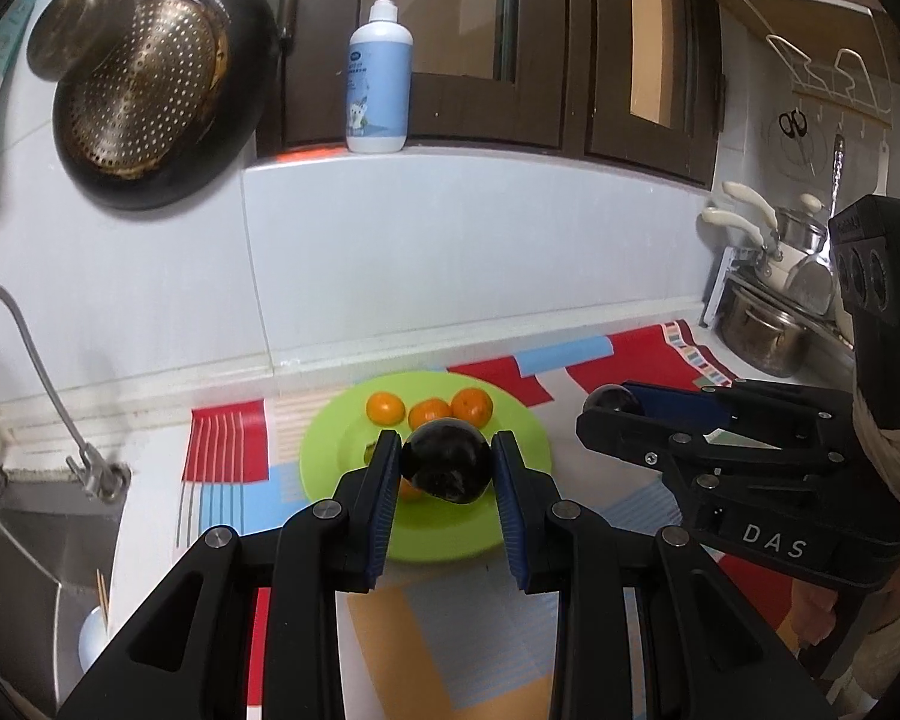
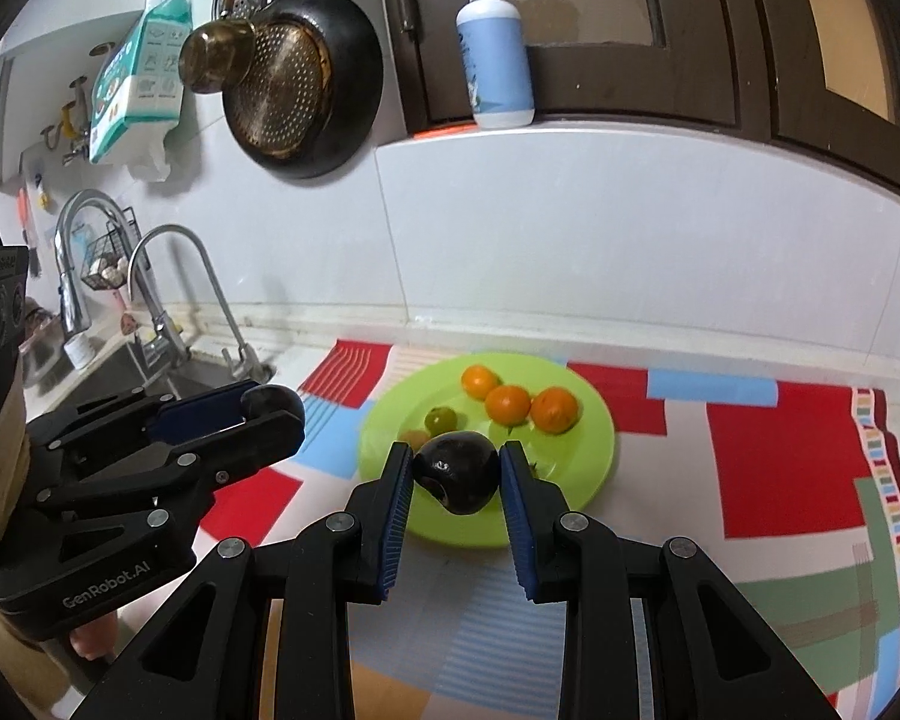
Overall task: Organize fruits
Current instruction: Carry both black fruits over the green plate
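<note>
We grip a dark purple round fruit in each tool, left (image 1: 447,462) and right (image 2: 456,474), above the lime-green plastic plate (image 2: 576,480) holding three oranges (image 2: 507,403); both fruits remain unplaced.

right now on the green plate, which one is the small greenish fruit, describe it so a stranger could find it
Find the bright green plate on the patterned mat beside the sink. On its left half, just beyond the dark plum held in the right gripper, sits the small greenish fruit. It is yellow-green and smaller than the three oranges lined up to its right.

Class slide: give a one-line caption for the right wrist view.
Right gripper holds a dark plum above a green plate of oranges.
</note>
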Available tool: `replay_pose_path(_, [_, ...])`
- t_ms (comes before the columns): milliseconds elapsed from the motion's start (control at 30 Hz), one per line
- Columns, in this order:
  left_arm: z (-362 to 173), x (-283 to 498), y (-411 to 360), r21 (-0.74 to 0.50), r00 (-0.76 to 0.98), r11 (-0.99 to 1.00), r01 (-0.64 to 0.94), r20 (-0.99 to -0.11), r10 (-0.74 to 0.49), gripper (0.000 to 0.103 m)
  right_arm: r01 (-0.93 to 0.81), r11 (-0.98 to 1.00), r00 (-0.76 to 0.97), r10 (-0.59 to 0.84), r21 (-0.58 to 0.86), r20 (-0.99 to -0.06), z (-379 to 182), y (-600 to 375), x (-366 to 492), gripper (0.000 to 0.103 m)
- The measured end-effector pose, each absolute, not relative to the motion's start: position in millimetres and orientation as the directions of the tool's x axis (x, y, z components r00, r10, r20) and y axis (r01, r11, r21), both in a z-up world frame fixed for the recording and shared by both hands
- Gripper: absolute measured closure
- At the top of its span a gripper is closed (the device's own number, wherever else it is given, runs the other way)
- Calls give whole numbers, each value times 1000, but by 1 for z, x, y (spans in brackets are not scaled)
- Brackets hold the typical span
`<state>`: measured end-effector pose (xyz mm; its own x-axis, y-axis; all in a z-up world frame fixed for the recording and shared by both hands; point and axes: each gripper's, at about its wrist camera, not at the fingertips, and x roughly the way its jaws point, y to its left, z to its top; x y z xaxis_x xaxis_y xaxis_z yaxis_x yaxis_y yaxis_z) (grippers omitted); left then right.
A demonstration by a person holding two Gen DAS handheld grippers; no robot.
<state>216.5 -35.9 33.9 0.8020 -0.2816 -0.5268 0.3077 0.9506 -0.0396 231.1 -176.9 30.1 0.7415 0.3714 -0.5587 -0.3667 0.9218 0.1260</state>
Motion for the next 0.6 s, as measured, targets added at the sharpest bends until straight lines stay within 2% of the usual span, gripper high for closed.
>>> replay_pose_path(600, [28,271,-40,-35,802,952,303,-530,-274,72,-344,931,755,351,120,-554,26,-177,282,72])
